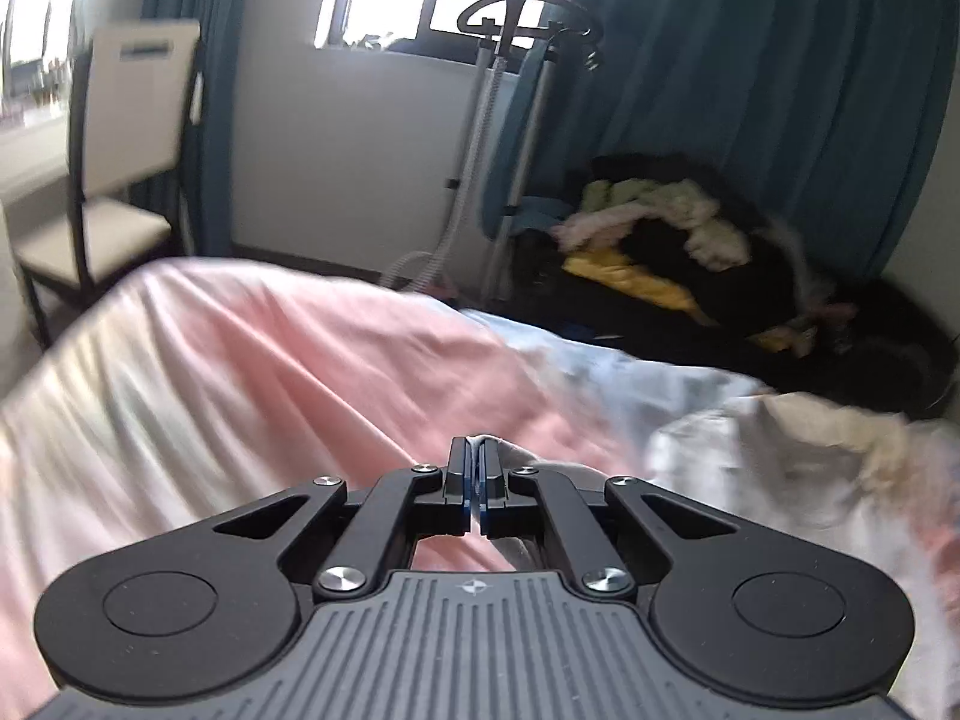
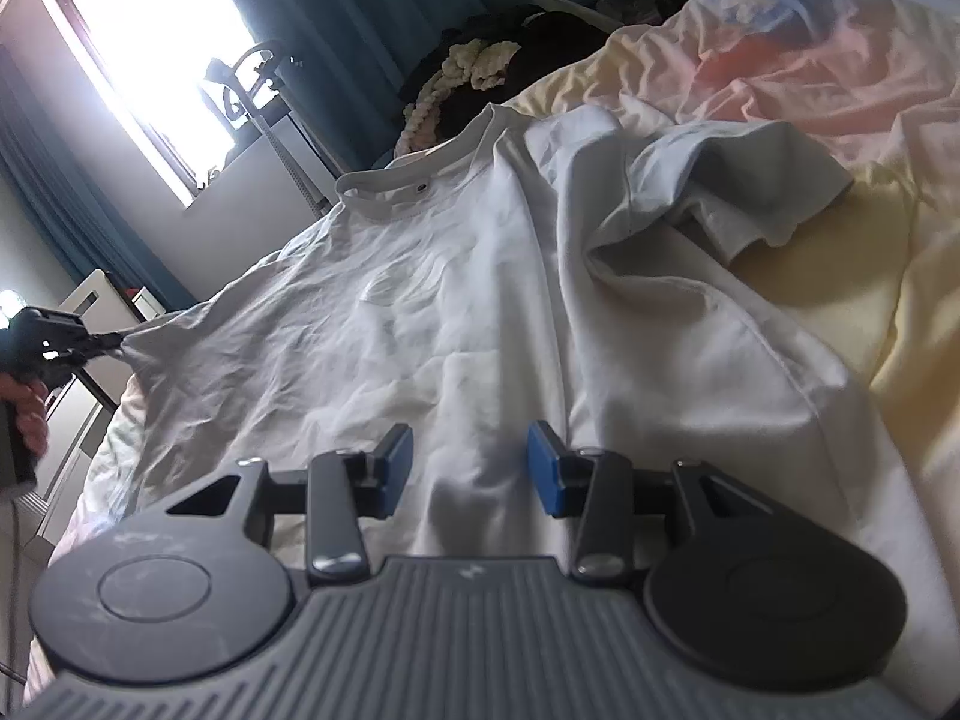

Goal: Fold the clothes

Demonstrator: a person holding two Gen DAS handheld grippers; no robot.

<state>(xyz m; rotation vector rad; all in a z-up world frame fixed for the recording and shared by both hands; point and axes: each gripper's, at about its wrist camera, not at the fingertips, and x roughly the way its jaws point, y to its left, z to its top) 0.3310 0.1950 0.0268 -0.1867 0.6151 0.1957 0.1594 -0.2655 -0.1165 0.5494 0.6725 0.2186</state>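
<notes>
A white T-shirt (image 2: pixel 456 300) lies spread and wrinkled on the bed, collar (image 2: pixel 414 180) toward the window, one sleeve (image 2: pixel 750 180) bunched at the right. My right gripper (image 2: pixel 471 468) is open, its blue-padded fingers hovering just over the shirt's lower part. My left gripper (image 1: pixel 477 474) is shut, with a thin edge of white cloth between its pads. In the right wrist view my left gripper (image 2: pixel 111 339) shows at the far left, pinching the shirt's left sleeve edge and pulling it taut.
The bed has a pink, yellow and pale blue sheet (image 1: pixel 240 372). A pile of dark and yellow clothes (image 1: pixel 672 240) lies at the bed's far side. A garment steamer stand (image 1: pixel 510 120), a chair (image 1: pixel 114 168) and blue curtains (image 1: pixel 780 90) stand beyond.
</notes>
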